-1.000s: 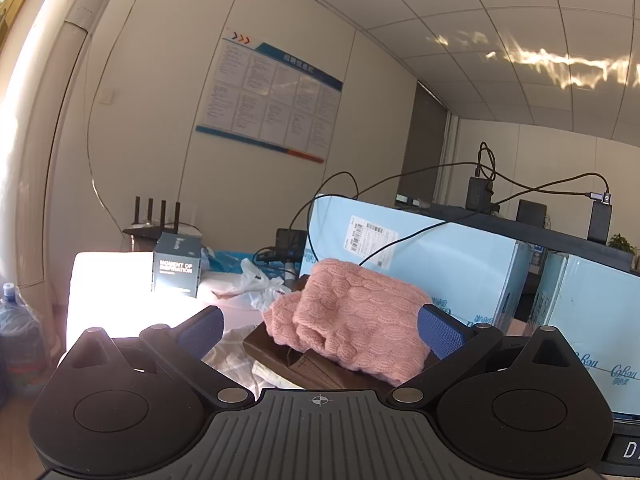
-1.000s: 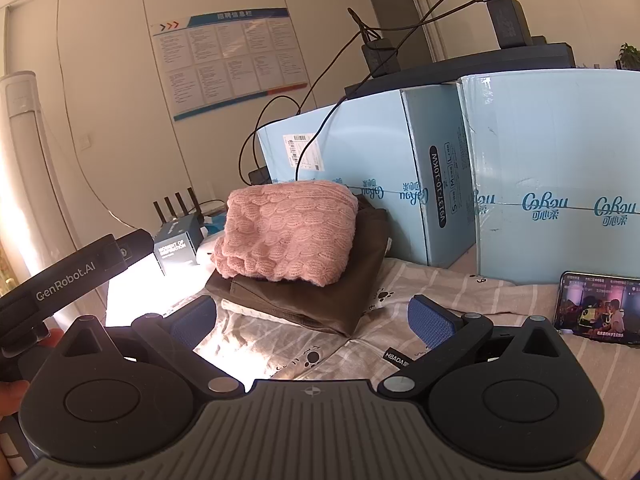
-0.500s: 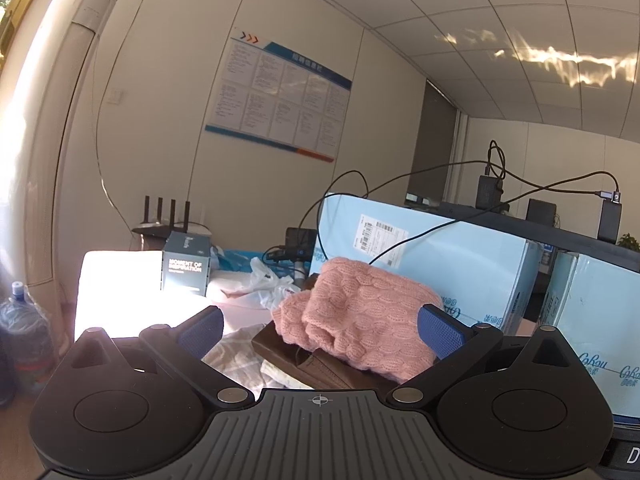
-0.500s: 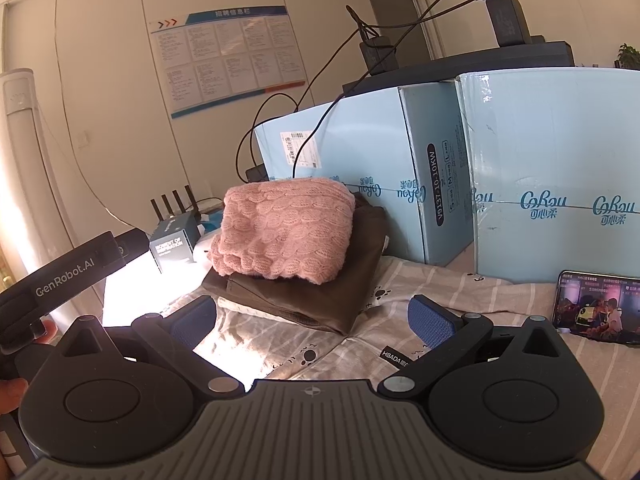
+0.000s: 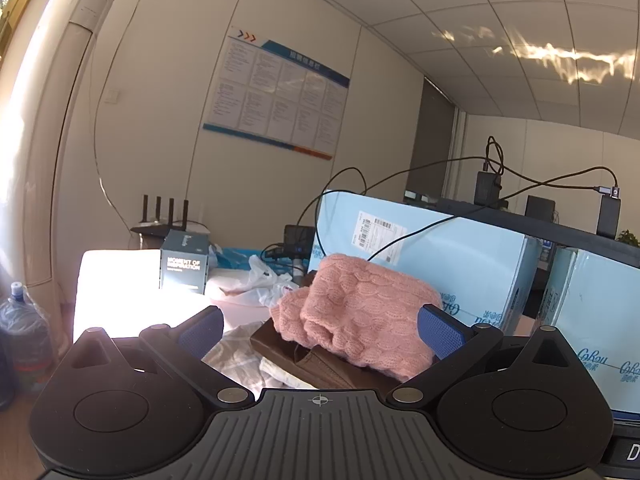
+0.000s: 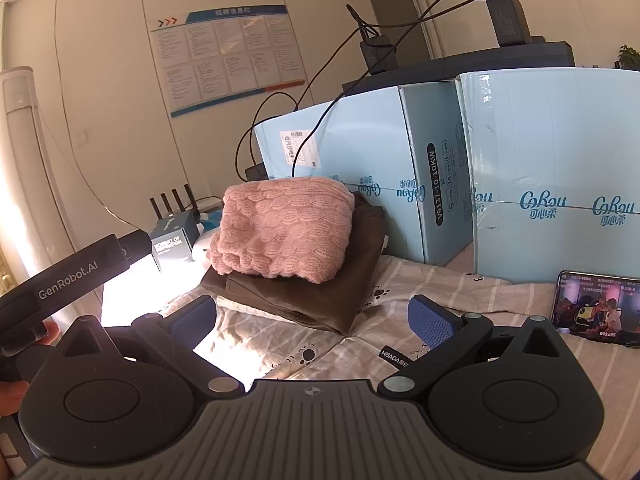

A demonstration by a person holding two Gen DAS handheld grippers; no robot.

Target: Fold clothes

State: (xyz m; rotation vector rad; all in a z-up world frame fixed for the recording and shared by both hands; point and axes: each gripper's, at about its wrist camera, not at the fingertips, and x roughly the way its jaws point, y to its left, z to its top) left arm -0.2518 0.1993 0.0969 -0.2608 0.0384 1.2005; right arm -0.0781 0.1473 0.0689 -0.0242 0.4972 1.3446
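A folded pink knit sweater lies on top of a folded brown garment, with a pale folded cloth under both, stacked on a striped bedsheet. In the left wrist view the same pink sweater and brown garment sit just beyond my fingers. My left gripper is open and holds nothing. My right gripper is open too, held back from the stack above the sheet. The body of the left gripper shows at the left edge of the right wrist view.
Light blue cardboard boxes with cables on top stand behind the stack. A phone with a lit screen leans at the right. A small dark box, a router and a plastic bag lie at the back left. A water bottle stands on the floor.
Both views have drifted slightly: the left gripper has tilted up a little and the stack sits a touch lower in view. Both grippers stay open and the clothes have not moved.
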